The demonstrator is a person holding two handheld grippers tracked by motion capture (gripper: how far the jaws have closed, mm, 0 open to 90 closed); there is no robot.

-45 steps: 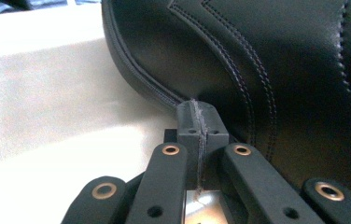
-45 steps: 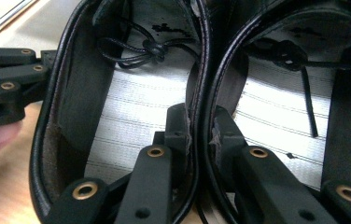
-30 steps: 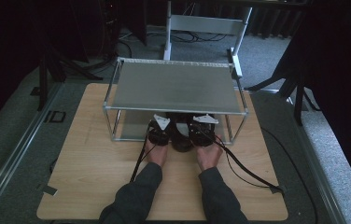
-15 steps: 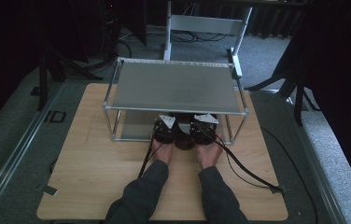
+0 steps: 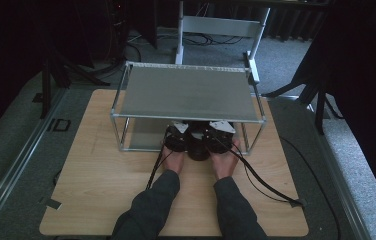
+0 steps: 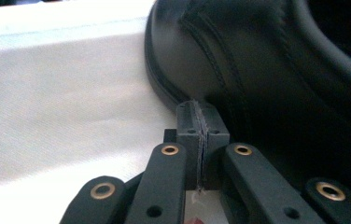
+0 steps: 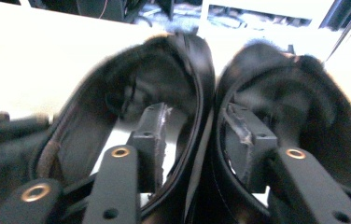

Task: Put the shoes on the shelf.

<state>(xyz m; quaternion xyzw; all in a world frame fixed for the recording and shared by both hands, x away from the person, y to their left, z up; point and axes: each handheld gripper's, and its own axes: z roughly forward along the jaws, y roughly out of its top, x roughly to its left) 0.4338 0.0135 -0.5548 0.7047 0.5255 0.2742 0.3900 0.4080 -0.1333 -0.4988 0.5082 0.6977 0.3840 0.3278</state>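
A: On the left, what does the left gripper (image 6: 200, 122) do? In its own view I see the two pads pressed together with nothing between them

B: Yes, pressed together and empty. The tips rest against the outer side of a black shoe (image 6: 257, 79), near the stitched seam. I think it works as a stop, so the shoe does not slide to the left. Under it lies a pale surface (image 6: 57, 102)

A: And from above, where is all this?

B: In the high view both hands are at the near edge of the metal rack (image 5: 188, 95), which stands on the wooden table (image 5: 101, 170). The left gripper (image 5: 176, 136) and the right gripper (image 5: 217, 135) reach under the top shelf, and a dark shape, probably the shoes (image 5: 198, 148), sits between the hands at the lower level

A: Now the right side. What about the right gripper (image 7: 199, 133)?

B: Its jaws are spread and have just been opening. One finger is inside the left shoe (image 7: 131, 93), the other inside the right shoe (image 7: 299, 107), and the two inner walls of the pair stand together between them. The pads do not look to press these walls now, so I judge it is letting go

A: Why hold them that way?

B: One pinch on both inner walls carries the pair as one piece and keeps them side by side
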